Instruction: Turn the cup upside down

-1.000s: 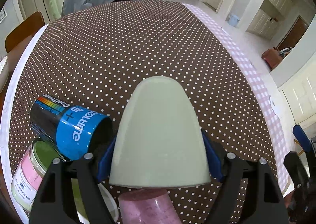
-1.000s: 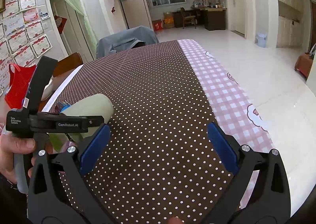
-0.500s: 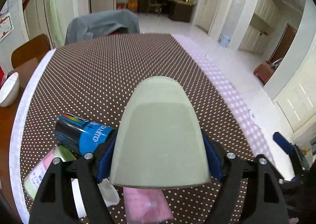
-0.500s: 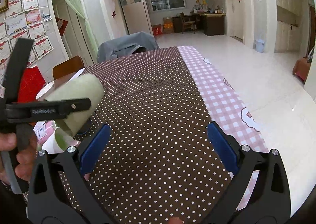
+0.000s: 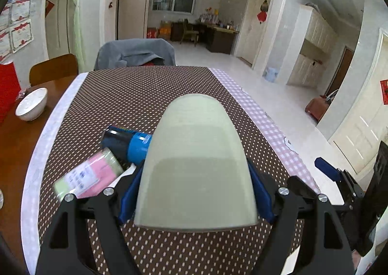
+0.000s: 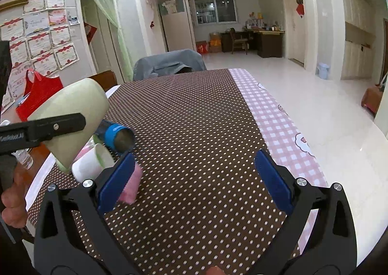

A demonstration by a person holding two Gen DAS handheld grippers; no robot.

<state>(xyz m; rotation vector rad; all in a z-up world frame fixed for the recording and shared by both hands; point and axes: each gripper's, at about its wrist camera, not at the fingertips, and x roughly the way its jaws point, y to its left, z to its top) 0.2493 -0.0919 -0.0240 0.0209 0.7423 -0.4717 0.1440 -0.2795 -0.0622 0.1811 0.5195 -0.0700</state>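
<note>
Left gripper [image 5: 196,192] clamps a pale green cup [image 5: 196,165] above the table [image 6: 194,117]; right gripper [image 6: 194,178] spread wide, holding nothing.

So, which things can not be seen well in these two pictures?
- Cup: the left wrist view shows only its outer wall; its mouth points at the camera's underside. In the right wrist view the left gripper's finger crosses it.
- Pink-labelled jar: blurred in the left wrist view, label unreadable.
- Blue can: its far end is hidden behind the cup in the right wrist view.
- Pink object: mostly behind the right gripper's pad.
</note>
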